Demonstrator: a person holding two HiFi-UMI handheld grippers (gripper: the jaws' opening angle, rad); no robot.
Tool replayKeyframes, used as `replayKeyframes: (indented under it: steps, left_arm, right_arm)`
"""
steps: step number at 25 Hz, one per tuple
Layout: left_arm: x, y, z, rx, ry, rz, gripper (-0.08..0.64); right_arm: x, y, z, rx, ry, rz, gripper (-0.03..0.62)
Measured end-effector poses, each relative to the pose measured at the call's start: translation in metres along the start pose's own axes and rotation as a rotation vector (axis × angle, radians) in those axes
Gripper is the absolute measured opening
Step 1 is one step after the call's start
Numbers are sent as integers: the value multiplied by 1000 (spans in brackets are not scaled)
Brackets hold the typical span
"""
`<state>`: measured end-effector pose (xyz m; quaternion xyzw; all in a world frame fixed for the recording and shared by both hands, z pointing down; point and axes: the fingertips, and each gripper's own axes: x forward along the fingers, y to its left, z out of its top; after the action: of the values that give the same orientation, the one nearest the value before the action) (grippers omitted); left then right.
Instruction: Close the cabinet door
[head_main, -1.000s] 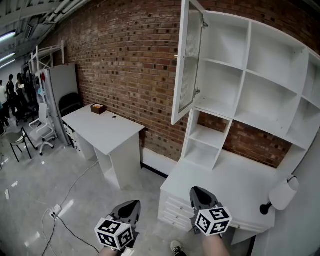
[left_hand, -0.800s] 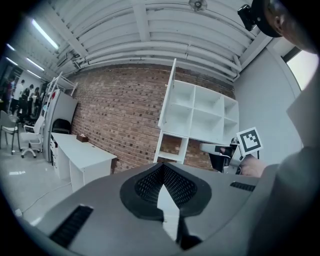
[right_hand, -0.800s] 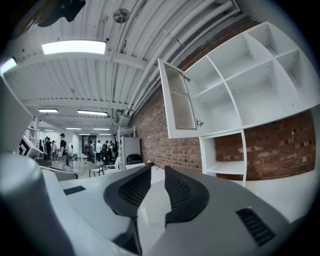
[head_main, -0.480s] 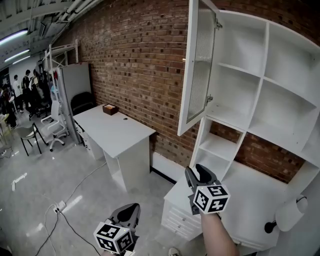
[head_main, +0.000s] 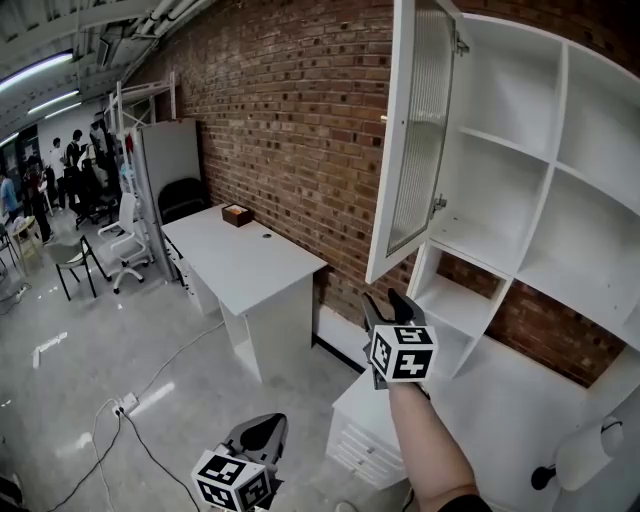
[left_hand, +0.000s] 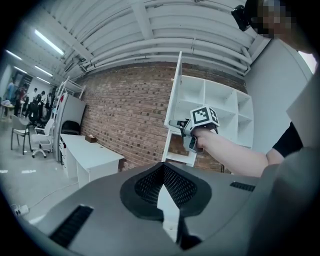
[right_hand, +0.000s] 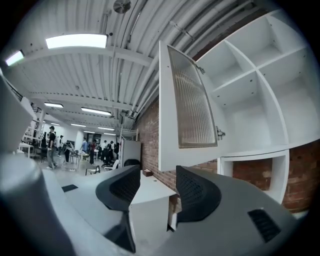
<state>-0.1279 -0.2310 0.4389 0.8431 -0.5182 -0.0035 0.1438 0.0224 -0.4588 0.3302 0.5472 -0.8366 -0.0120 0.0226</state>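
One cabinet door (head_main: 415, 140) hangs open on bare shelves (head_main: 480, 235); right gripper (head_main: 386, 300) opening, empty; left gripper (head_main: 263, 430) closed.

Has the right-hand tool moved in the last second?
Yes. The right tool has risen from the white desk below the shelves towards the bottom edge of the open white ribbed-glass cabinet door; its jaws are opening, nothing between them.

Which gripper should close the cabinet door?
Right. The right gripper, jaws opening and empty, is up near the open cabinet door; the left gripper hangs low, far from it.
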Motion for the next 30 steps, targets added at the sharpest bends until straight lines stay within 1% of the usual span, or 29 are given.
replayKeyframes:
  steps: [7,9,12,15,17,21,24,30]
  left_arm:
    - [14,-1,10,9,-18,6,8]
    - [21,-3,13,32,-21,-5,8]
    - [38,-1,8,87,-31,-31,8]
    - [53,-12,11,98,-29,-56,8]
    - [61,-18,12,110,-25,-71,8]
    - [65,-35,28,68,-6,-75,8]
    - [68,-38,28,70,6,-83,8]
    - [67,-37,29,73,15,-97,8]
  right_arm:
    - [35,-10,11,-22,9,-13,225]
    - [42,-14,13,-23,8,-21,225]
    - [51,-18,17,-40,0,-42,225]
    - [58,-22,20,-63,0,-58,225]
    - [61,-22,21,-62,0,-58,232]
    - [62,-24,22,-39,-3,-48,242]
    - [61,-26,22,-23,4,-36,245]
    - [44,-35,22,8,2,15,256]
